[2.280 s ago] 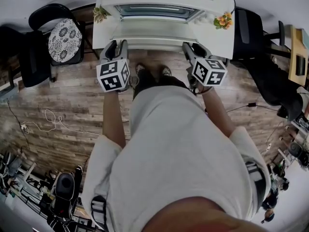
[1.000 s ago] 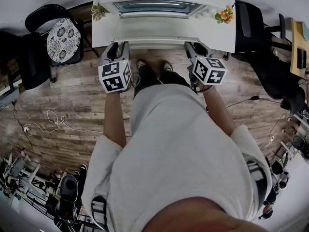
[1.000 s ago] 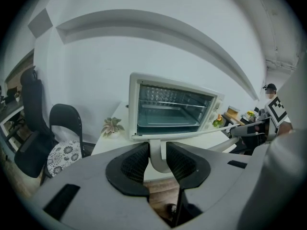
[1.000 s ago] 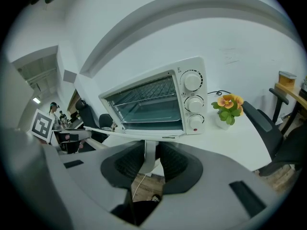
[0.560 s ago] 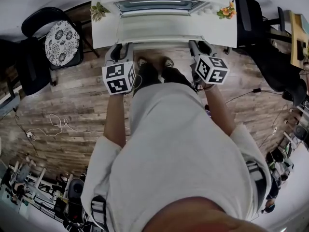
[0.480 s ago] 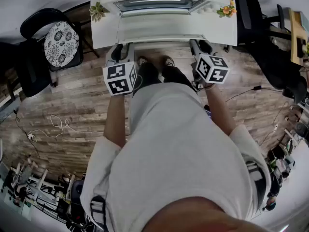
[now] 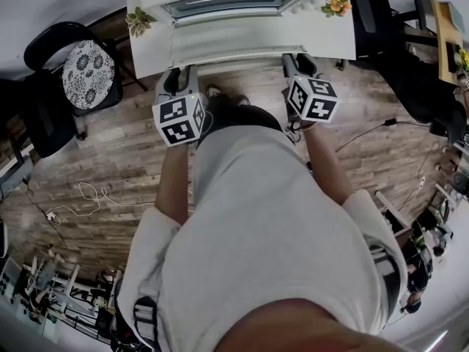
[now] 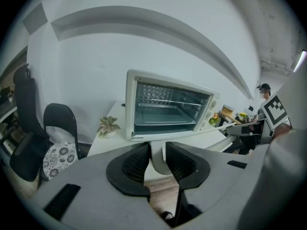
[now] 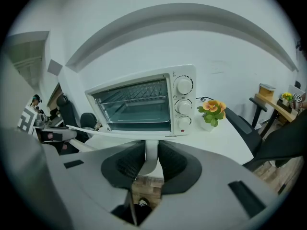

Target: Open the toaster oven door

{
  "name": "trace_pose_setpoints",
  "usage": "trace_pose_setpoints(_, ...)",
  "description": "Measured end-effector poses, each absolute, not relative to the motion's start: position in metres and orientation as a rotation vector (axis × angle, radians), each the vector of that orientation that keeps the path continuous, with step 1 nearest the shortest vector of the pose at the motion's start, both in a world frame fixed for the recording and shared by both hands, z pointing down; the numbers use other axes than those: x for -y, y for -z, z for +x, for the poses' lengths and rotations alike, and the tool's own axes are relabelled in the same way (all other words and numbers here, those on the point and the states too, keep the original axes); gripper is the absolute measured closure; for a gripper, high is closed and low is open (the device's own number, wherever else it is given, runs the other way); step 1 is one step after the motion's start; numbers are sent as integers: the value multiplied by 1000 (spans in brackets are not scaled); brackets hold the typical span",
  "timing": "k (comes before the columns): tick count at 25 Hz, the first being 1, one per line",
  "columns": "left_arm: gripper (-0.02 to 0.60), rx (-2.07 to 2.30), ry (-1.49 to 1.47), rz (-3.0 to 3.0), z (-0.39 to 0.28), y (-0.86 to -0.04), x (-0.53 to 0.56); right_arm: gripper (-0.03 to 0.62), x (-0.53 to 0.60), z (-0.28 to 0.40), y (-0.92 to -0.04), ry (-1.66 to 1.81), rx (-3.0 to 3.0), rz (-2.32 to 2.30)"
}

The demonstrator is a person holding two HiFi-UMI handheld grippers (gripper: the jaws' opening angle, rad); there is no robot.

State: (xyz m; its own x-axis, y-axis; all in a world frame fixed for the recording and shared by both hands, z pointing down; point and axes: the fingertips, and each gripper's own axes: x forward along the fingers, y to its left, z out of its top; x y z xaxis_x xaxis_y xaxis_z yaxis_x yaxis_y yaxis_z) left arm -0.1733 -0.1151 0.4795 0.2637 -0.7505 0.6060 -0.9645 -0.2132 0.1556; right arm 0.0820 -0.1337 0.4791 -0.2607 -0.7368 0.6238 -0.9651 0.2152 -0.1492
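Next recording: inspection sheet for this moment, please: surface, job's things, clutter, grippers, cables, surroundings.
Surface: white table, bearing the oven.
Job's things: toaster oven, its door folded down flat, rack visible inside.
Clutter: green plant left of the oven, orange flowers right.
Grippers: left gripper and right gripper each shut on the door's handle, one per end; the right's jaws have just been closing.
Cables: cord behind the flowers; loose cable on the floor.
Surroundings: wooden floor, chair with patterned cushion.

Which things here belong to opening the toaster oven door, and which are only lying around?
For the job: toaster oven, its door, the door handle.
Lying about: orange flowers, green plant, chair with patterned cushion, floor cable.
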Motion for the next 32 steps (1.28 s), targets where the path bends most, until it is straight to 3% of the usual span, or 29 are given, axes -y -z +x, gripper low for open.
trace_pose_setpoints(32, 468, 1720, -642, 1959, -173, -505, 103, 502, 110, 88, -499, -769, 2170, 1644)
